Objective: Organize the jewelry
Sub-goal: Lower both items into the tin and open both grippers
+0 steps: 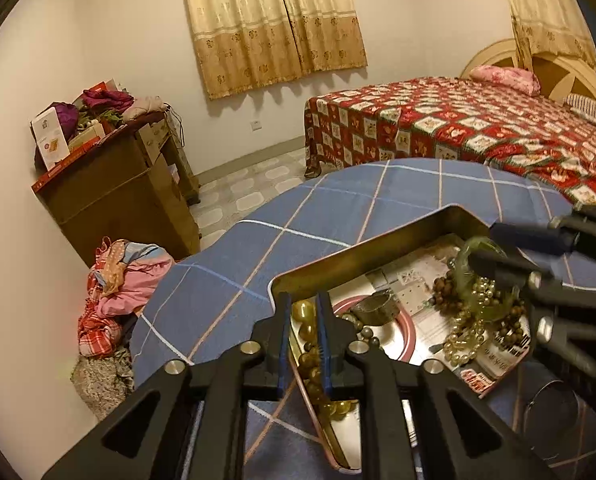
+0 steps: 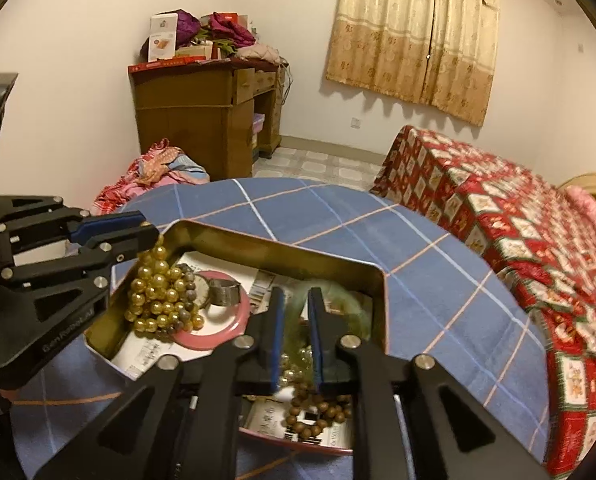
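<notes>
A shallow brass-coloured tin (image 2: 218,236) sits low in the middle of both wrist views, on a table under a blue checked cloth (image 2: 338,208), and it holds the jewelry in a loose heap: a strand of amber-yellow beads (image 2: 154,292) at its left side, a pink bangle (image 2: 218,336) and a grey metal ring (image 2: 226,292) near the middle, a pale green bangle (image 1: 478,248) and a brown wooden bead bracelet (image 2: 318,412) towards the lower right, all lying on printed paper that lines the bottom. The left gripper (image 1: 304,340) reaches in over the tin's left rim with its jaws a little apart; yellow beads lie in the gap, but the blue pads do not look pressed on them. The right gripper (image 2: 296,336) hangs over the green bangle and a pearl-coloured strand, jaws likewise slightly parted, gripping nothing that I can make out; the bangle there is blurred. My guess is that both pieces are being let go into the tin, or are about to be picked out; I cannot tell which. The next move wants care, since the strands are tangled and one would drag its neighbours. Beyond the table, a cluttered wooden desk (image 2: 202,112) stands upper left, a bed with a red patchwork cover (image 2: 498,208) lies to the right, and yellow curtains (image 2: 414,32) hang above.
</notes>
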`<move>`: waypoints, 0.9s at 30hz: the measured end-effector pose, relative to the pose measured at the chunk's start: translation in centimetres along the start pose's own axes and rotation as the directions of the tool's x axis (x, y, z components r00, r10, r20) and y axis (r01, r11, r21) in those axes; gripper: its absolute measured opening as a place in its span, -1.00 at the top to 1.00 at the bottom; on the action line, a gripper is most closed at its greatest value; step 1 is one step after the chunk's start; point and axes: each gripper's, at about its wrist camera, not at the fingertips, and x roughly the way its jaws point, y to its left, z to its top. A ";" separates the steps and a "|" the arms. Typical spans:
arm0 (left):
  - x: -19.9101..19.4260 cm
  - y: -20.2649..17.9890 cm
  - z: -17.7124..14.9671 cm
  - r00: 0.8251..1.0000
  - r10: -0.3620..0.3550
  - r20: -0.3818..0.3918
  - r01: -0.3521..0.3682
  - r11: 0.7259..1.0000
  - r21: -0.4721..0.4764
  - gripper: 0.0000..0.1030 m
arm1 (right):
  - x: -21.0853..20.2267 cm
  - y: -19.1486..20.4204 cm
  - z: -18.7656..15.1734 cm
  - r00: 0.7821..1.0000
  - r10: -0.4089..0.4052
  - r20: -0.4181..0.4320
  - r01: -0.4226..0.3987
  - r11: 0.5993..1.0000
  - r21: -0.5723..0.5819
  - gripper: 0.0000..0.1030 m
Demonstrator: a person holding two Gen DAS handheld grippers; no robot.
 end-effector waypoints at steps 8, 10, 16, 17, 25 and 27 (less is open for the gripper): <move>-1.0 0.4 -0.7 0.998 0.060 0.028 -0.059 0.998 -0.017 -0.51 | -1.0 -0.4 -1.0 1.000 -0.024 0.001 0.024 0.999 0.024 -0.22; -1.1 0.4 -0.9 0.998 0.056 0.023 -0.055 0.998 -0.022 -0.51 | -1.3 -0.5 -1.3 1.000 -0.031 0.002 0.031 0.999 0.032 -0.24; -2.4 0.0 -2.5 0.998 0.059 0.015 -0.058 0.998 -0.036 -0.51 | -2.3 -0.5 -2.2 0.999 -0.040 -0.014 0.041 0.998 0.045 -0.32; -2.9 -0.1 -2.8 0.998 0.063 0.020 -0.062 0.997 -0.036 -0.51 | -2.5 -0.6 -2.5 0.999 -0.040 -0.015 0.041 0.998 0.052 -0.33; -6.2 -1.3 -6.0 0.999 0.035 0.016 -0.035 0.998 -0.058 -0.51 | -4.8 -1.3 -5.7 0.997 -0.049 -0.057 0.055 0.994 0.100 -0.43; -6.6 -2.0 -7.1 1.000 0.028 0.009 -0.028 0.999 -0.047 -0.51 | -5.3 -1.3 -6.9 0.996 -0.046 -0.077 0.055 0.991 0.119 -0.52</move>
